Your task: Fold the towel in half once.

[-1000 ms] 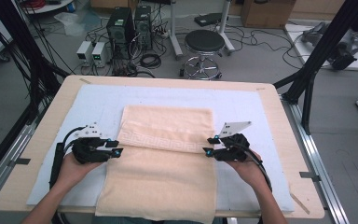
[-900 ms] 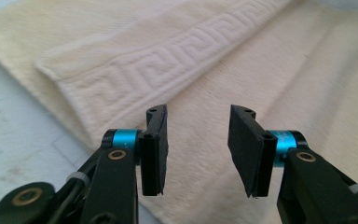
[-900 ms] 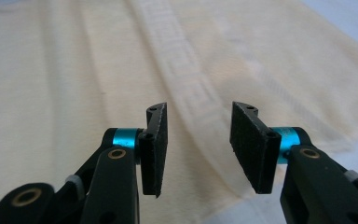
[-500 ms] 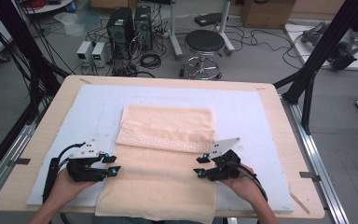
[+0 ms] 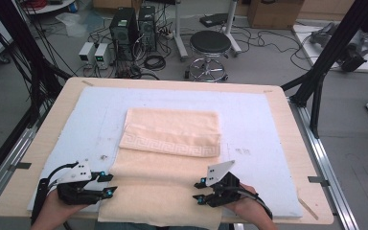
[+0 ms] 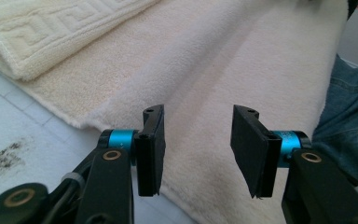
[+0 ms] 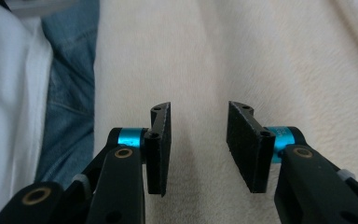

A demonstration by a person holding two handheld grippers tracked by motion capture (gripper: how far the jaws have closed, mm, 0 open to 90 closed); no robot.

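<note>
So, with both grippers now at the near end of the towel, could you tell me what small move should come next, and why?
Probably lower both grippers onto the towel's near edge and close on it. The far end is already folded over, its patterned border on top. The left gripper and right gripper stand open with nothing between the pads, at the unfolded near part, which hangs over the table's edge.

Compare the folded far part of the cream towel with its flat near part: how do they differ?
The folded far part of the cream terry towel is doubled over, with a woven key-pattern border along its edge; the flat near part is a single plain layer. The folded part lies mid-table, while the near part reaches the front edge, between the left gripper and right gripper. Both are the same cream cloth on the pale blue mat.
</note>
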